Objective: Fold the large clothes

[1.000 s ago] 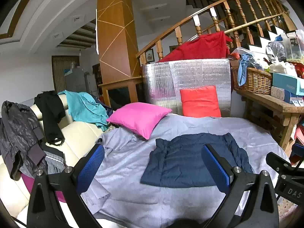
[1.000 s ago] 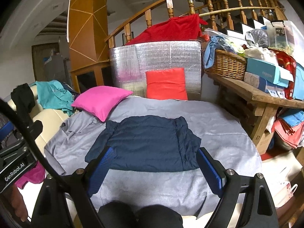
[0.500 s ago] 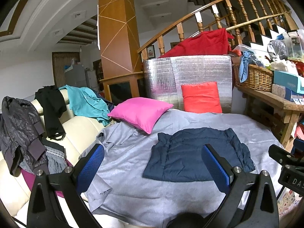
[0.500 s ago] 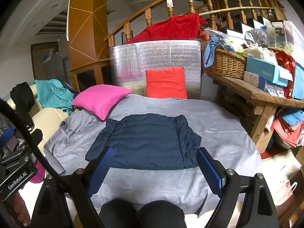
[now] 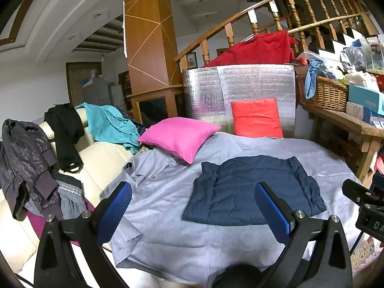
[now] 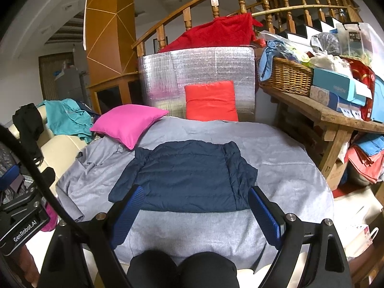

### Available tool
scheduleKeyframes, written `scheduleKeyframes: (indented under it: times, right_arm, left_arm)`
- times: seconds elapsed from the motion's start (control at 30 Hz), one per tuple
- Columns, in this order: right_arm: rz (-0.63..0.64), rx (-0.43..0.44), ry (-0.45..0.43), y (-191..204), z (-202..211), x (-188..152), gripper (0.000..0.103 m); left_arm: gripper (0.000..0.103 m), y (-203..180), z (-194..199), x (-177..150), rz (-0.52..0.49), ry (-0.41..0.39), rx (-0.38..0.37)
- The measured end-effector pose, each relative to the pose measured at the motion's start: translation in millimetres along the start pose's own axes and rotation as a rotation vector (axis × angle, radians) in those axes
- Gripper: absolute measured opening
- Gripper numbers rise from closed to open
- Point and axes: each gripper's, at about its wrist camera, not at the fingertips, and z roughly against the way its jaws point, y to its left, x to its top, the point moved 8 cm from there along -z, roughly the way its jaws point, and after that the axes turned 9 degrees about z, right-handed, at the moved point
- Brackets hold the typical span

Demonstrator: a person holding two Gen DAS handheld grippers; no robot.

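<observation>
nearest in the right wrist view, two dark-clad knees [image 6: 182, 268] sit at six o'clock, just under the right gripper [image 6: 194, 206], whose blue-padded jaws stand wide apart with nothing pinched. the near hem of the folded navy quilted jacket [image 6: 187, 175] lies between and just past its fingertips, apart from both pads. in the left wrist view the left gripper [image 5: 192, 206] is likewise spread open and empty; the jacket [image 5: 249, 192] lies toward two o'clock of its centre, its right finger overlapping the jacket's near edge in the picture, its left finger over bare cloth. the jacket rests flat on a grey sheet [image 6: 283, 168]. farther off, at eleven o'clock, a pink cushion [image 6: 129, 122]; at twelve, a red cushion [image 6: 211, 100] leaning on a silver foil panel [image 6: 199, 67].
</observation>
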Motion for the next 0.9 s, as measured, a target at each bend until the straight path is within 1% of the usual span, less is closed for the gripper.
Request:
scheduleKeyframes:
  times: [0.4,0.67,0.9]
  right_arm:
    - [0.029,-0.03,0.031,7,-18,-7,0.091]
    - [0.024,-0.04,0.04,-2,-22,-9,0.091]
    - [0.016,-0.042,0.025,-6,-14,-6,0.091]
  left_arm:
    - [0.101,3,-15,-8,0.017,0.028,0.0]
    - [0.101,-8,-22,-13,0.012,0.048,-0.013]
    - [0.101,-14,-11,-7,-0.004,0.024,-0.021]
